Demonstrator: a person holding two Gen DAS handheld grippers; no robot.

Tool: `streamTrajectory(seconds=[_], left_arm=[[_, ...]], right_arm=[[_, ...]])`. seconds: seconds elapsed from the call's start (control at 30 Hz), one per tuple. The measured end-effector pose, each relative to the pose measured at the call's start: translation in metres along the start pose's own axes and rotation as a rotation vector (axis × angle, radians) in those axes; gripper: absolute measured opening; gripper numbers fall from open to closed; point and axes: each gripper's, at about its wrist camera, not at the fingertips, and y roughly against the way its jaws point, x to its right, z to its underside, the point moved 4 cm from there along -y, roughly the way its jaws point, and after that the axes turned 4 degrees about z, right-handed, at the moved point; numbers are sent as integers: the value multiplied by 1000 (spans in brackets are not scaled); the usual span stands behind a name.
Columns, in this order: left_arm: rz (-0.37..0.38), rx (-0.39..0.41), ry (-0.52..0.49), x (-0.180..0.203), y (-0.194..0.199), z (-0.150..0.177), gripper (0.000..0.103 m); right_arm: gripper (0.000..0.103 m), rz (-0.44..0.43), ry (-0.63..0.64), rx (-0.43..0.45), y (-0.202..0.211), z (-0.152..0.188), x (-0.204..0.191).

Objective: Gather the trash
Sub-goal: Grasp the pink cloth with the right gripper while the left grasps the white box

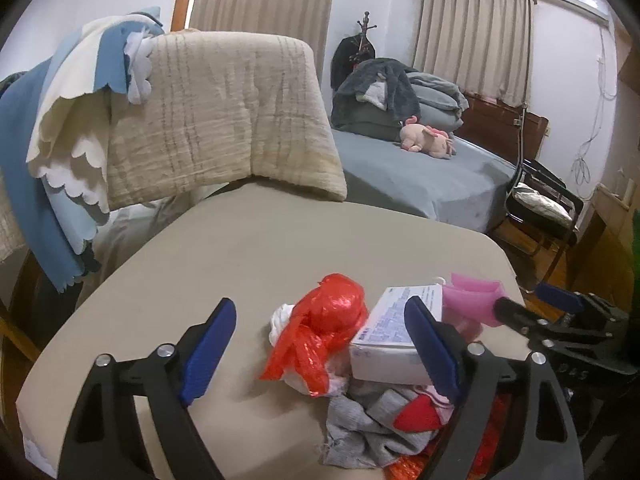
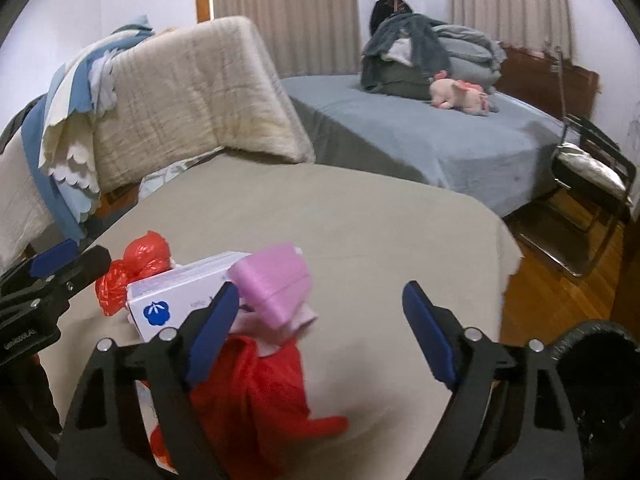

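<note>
Left gripper: jaws stand wide, nothing pinched between the blue pads. The red bag sits in the gap between them; the right-hand pad stands in front of the white box's near corner, and whether it touches the box I cannot tell.
Right gripper: jaws wide, holding nothing. Bare table cover fills most of the gap; the left-hand pad overlaps the pile's edge, in front of the box and pink piece.
Red bag: crumpled and knotted, lower centre of the left wrist view, long axis running from its rounded top at upper right down to its loose tail at lower left.
White box: lower left of the right wrist view, lying flat, long axis running from the near end with a blue emblem at lower left back toward the upper right. It touches the red bag on its left.
Pink piece: folded plastic or foam resting on the box's far end, tilted.
Grey cloth: bunched at the bottom of the left wrist view, below the box, beside red scraps.
Red sheet: spread at lower centre-left of the right wrist view, under the left finger.
Table: beige cover; the pile sits near its close edge.
Black bin: lower right corner, rim showing beside the table.
</note>
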Motion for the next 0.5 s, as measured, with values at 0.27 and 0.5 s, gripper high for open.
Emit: streamTrajectory(seconds=[0.27,0.5], left_arm=[[14,-3,-2,-2,-3,-1,82],[59,-14,-21,13,-2,3,74]], right_arm=[[16,-106,19,-83,-23,5,-11],[9,-104,13,-50,-7,5,-2]])
